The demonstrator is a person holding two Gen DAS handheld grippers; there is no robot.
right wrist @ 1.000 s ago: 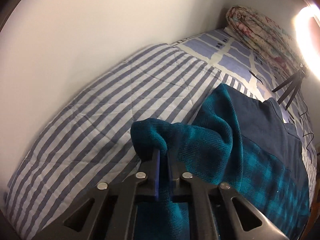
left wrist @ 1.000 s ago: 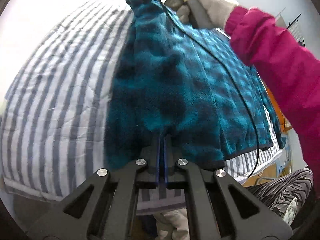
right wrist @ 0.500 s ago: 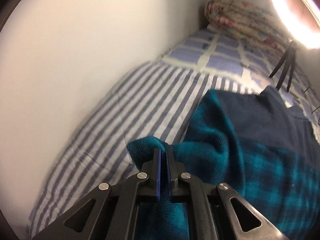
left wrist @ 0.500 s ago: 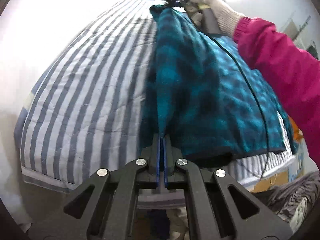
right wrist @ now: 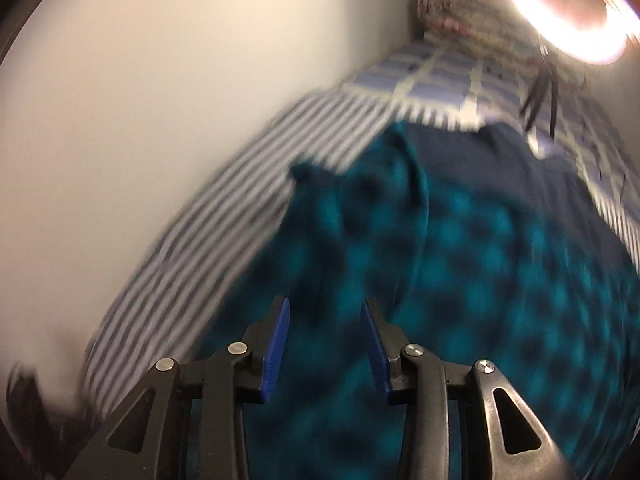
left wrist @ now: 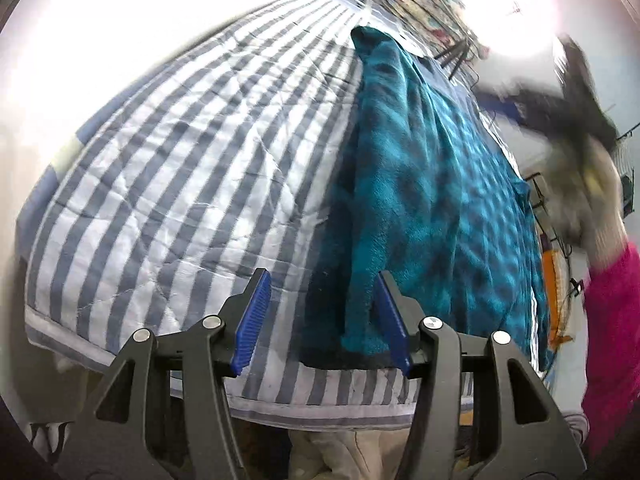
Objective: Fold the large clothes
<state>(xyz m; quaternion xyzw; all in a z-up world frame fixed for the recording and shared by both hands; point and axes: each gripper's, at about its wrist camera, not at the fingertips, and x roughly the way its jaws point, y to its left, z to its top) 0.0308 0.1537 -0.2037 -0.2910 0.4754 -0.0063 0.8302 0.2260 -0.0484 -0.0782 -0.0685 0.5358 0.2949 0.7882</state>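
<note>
Left tongs (left wrist: pixel 322 318): seen nearest in the left wrist view, with the jaws opening; the near corner of the garment lies between the blue pads but is not pressed by them

Right tongs (right wrist: pixel 325 350): seen blurred in the right wrist view, with the jaws opening; nothing is pinched, and the fleece is only passed over below them

Fleece garment (left wrist: pixel 432 184): teal and dark check, laid lengthwise on the bed, with its near hem at the bed's front edge and its far corner (left wrist: pixel 370 38) up by the floral bundle; a plain navy panel (right wrist: pixel 492 160) is shown at the far end

Bed cover (left wrist: pixel 192 168): blue and white stripes, left bare beside the garment on the wall side

Person: a gloved hand and a pink sleeve (left wrist: pixel 612 320) are seen at the right edge, heavily blurred

Far end: a folded floral quilt (right wrist: pixel 472 20), a small tripod (right wrist: pixel 540 92) and a bright ring light (right wrist: pixel 568 12) are placed beyond the garment

Step in hand: a lengthwise fold is judged to be just laid down, with both corners being released

Next move: fresh grips are called for, probably on the near hem corners, so that the long strip can be carried toward the far end; the folded edge should be kept from sliding open as the tongs are lifted away
</note>
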